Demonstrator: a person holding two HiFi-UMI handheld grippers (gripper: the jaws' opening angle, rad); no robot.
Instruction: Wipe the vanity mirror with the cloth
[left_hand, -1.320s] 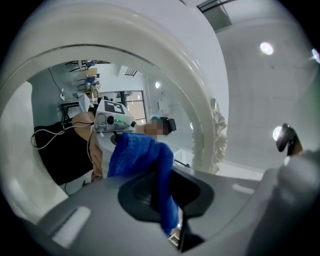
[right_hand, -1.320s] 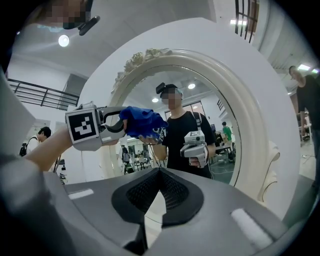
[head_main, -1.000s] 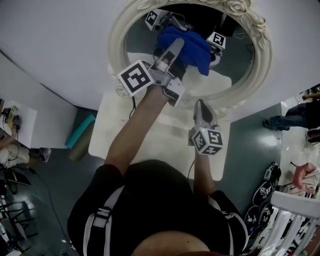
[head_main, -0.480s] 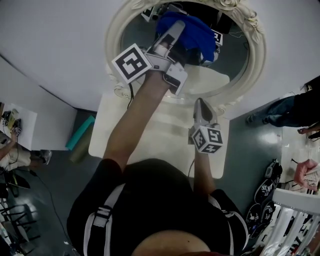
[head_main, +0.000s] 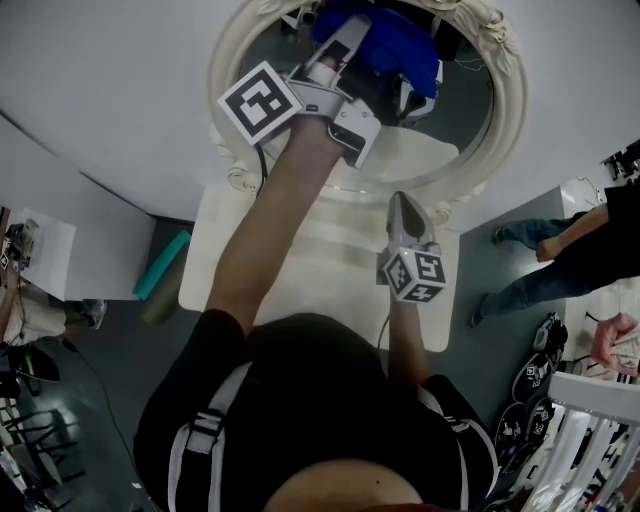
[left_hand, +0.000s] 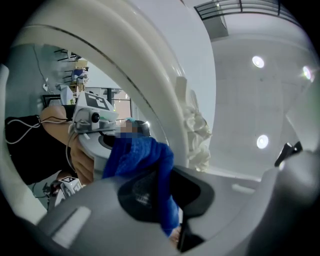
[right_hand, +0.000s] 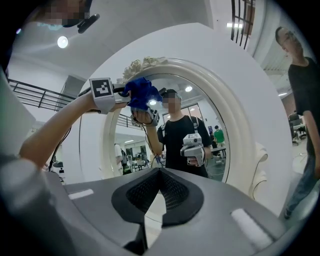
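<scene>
The left tongs (head_main: 348, 32) are clamping a bunched bright-blue cloth (head_main: 400, 45) against the glass of the oval, cream-framed vanity mirror (head_main: 517, 95), while the right tongs (head_main: 400, 204) are hovering clenched and empty.

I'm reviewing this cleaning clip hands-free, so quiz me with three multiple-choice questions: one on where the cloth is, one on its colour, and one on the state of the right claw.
1. Where is the cloth?
A) Lying on the table
B) Up at the top part of the mirror glass
C) On the floor

2. What colour is the cloth?
A) Blue
B) Yellow
C) White

3. What state is the right claw in?
A) Shut on the cloth
B) Shut on nothing
C) Gripping the mirror frame

Answers:
1 B: the left claw holds the cloth high on the mirror.
2 A: it is plainly blue.
3 B: the right claw is closed and empty over the table.
</scene>
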